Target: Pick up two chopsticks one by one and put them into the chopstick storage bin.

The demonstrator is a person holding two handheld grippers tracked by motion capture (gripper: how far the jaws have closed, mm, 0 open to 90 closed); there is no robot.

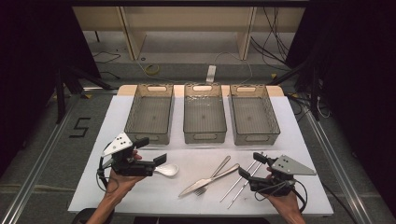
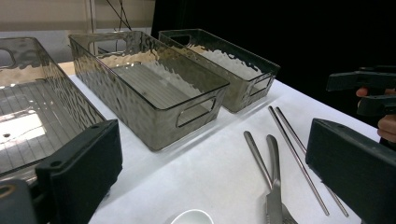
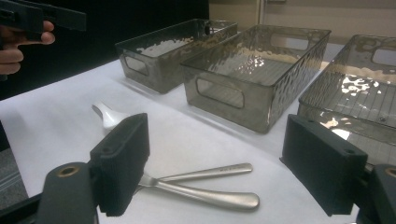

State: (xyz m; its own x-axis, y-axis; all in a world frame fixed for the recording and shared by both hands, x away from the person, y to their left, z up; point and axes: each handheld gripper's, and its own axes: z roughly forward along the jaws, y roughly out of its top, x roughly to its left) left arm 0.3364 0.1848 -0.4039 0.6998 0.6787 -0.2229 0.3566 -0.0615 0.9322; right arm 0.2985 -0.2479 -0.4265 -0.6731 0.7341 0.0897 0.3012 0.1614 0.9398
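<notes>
My left gripper (image 1: 150, 150) hovers open over the table's left front, with a white spoon (image 1: 167, 169) just right of it. In the left gripper view its jaws (image 2: 215, 177) stand wide apart with nothing between them, above the spoon (image 2: 191, 217). My right gripper (image 1: 252, 165) is open at the right front, beside two metal chopsticks (image 1: 243, 182). A knife (image 1: 210, 179) and a fork (image 1: 219, 169) lie crossed in the middle. In the right gripper view the empty jaws (image 3: 222, 163) frame the knife handle (image 3: 210, 198) and the fork handle (image 3: 219, 171).
Three clear grey bins stand in a row at the back of the white table (image 1: 289, 140): left (image 1: 150, 114), middle (image 1: 204, 114), right (image 1: 254, 115). All look empty. Black drapes and floor cables surround the table.
</notes>
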